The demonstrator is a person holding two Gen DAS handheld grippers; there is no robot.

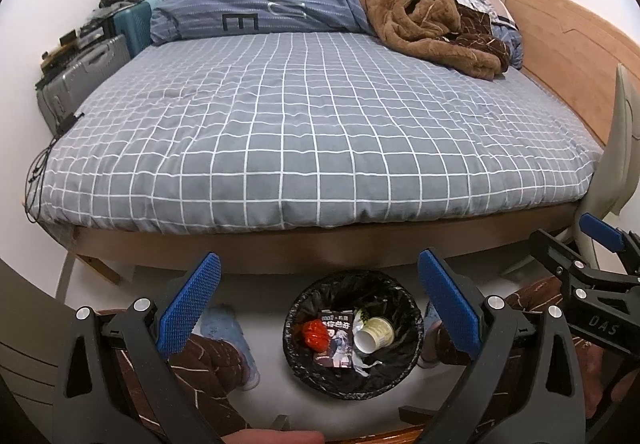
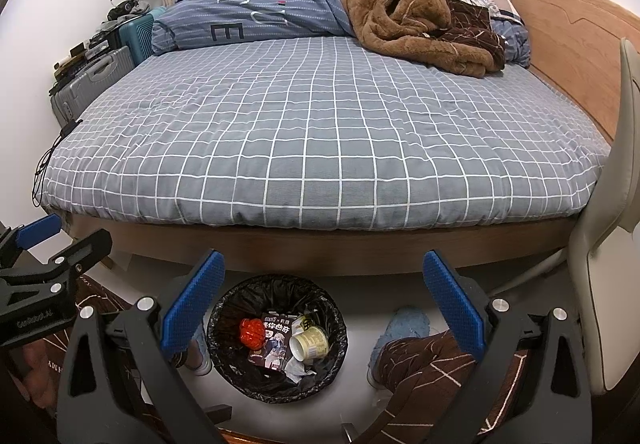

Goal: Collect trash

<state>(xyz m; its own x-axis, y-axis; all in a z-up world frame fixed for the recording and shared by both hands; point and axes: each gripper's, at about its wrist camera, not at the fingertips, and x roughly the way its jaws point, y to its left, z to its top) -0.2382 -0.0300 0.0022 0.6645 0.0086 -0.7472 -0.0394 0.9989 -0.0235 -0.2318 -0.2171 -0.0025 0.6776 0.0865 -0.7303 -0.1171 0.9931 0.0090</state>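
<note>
Bedroom seen from two hand-held grippers, both pointed down toward a bin [image 1: 353, 332] on the floor at the foot of a bed [image 1: 312, 131]. Left gripper [image 1: 316, 308] is spread wide w/ nothing between its blue pads; right gripper [image 2: 320, 306] is likewise wide & empty. Bin has a black liner & sits just in front of the bed frame, between the person's legs in brown patterned trousers. Inside the bin: a red crumpled wrapper [image 2: 252, 332], a dark printed packet [image 2: 274, 342], a pale paper cup [image 2: 310, 342] on its side & some white paper. Bed has a grey checked cover; a blue duvet [image 1: 256, 3] & brown blanket [image 1: 424, 15] are bunched at the far end. Suitcases [image 1: 86, 67] stand left of the bed; a pale chair [image 2: 612, 264] at right.
</note>
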